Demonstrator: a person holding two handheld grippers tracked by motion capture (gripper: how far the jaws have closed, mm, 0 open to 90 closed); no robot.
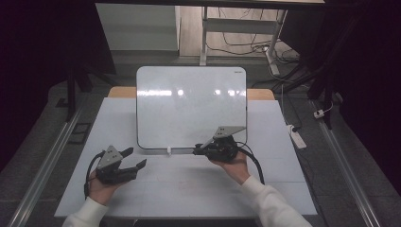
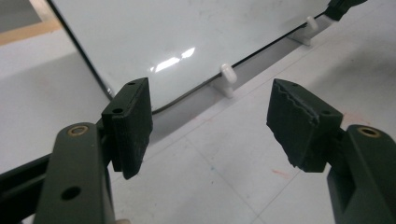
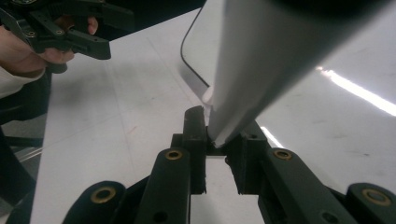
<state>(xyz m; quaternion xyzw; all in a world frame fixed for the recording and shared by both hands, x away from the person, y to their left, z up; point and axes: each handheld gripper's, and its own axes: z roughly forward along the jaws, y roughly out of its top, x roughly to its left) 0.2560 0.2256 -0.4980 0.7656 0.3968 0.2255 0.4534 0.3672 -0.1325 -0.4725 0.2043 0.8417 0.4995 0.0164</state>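
White counter: right claw pinching whiteboard bottom edge at 6 o'clock; left claw spread, empty. Lift not done.

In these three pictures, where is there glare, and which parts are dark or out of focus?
High view: lamp glare in a row on the whiteboard, with dark surroundings. Left gripper view: one bright streak on the board; the left tool looks soft. Right gripper view: the board edge held in the right tool is blurred, with a glare streak beside it.
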